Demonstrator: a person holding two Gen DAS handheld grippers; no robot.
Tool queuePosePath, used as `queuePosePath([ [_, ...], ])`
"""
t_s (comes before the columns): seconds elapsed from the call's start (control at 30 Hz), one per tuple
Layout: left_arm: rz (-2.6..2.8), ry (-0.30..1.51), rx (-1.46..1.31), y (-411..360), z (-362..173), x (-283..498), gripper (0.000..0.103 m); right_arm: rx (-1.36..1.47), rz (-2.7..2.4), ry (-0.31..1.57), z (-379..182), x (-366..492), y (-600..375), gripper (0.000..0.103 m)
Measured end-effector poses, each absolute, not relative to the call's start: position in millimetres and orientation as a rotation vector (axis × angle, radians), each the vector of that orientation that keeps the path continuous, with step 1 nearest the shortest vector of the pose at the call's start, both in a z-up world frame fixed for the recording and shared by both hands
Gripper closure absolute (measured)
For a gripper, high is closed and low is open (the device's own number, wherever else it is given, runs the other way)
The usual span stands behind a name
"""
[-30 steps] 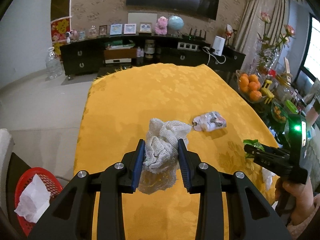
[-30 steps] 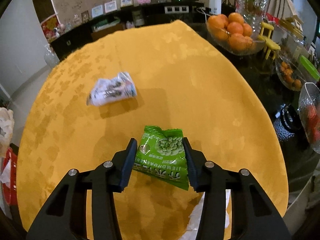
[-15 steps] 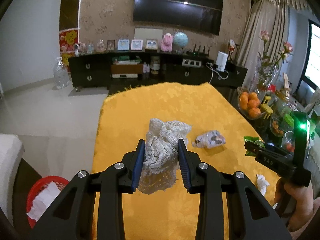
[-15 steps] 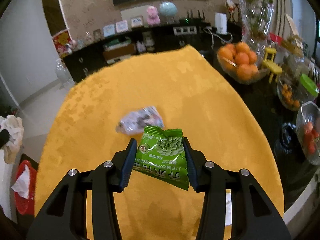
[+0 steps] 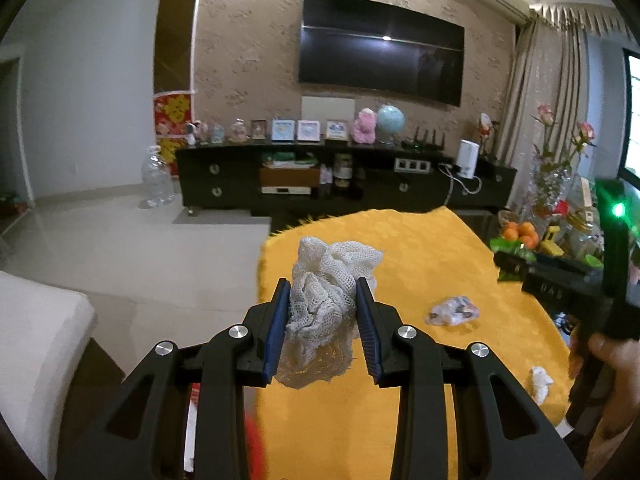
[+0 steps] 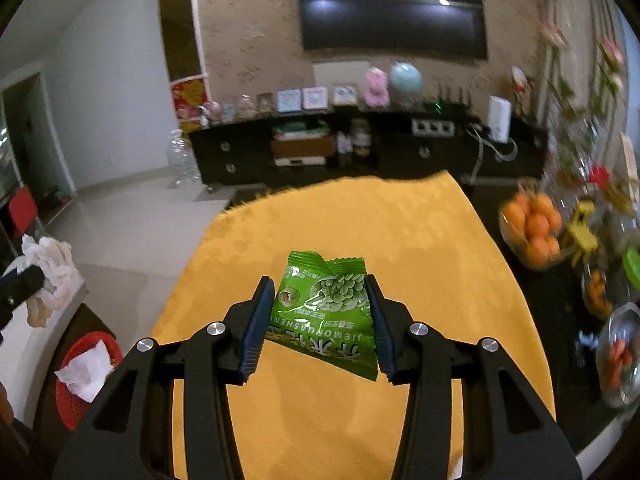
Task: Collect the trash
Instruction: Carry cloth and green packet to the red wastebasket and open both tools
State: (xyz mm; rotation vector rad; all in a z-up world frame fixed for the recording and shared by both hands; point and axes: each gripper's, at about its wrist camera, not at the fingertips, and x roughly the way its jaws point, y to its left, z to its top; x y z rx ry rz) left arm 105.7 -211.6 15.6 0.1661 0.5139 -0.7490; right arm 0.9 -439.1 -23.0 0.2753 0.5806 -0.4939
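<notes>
1. Left wrist view: the left gripper is clenched on a wad of white mesh netting. The wad sits squeezed between both blue pads, bulging above the fingertips and hanging out below them, held up in the air above the near left part of the yellow tablecloth.
2. Around it in this view: a crumpled clear wrapper lies on the cloth to the right of the gripper, and a small white tissue scrap lies nearer the right edge. The right gripper shows at the far right, with a hand on its grip and a green light lit. A bowl of oranges stands beyond it. Nothing stands between the wad and the cloth below.
3. The netting is an open white weave, creased and bunched, with a lacy lower fringe.
4. Right wrist view: the right gripper is closed on a green snack packet, pinched by its two side edges and held above the middle of the yellow tablecloth.
5. Around it: a red basket with white paper inside stands on the floor at lower left, well apart from the packet. The white netting shows at the left edge. The orange bowl stands at right, blurred.
6. The packet is glossy green, pictures green peas, has a crimped top seam, and its printing reads upside down.
</notes>
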Motion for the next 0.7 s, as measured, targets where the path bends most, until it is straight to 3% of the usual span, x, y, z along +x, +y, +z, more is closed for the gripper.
queuePosePath([
  [0.17,-0.691,0.519,0.148,-193.3,9.3,120.8,0.071,0.228,-0.432,0.548,-7.3,25.9,-422.7,0.059],
  [0.7,-0.517,0.568,0.135,-131.8,-16.1,157.4,0.071,0.212,-0.198,0.597,-30.9,91.3,-362.0,0.059],
])
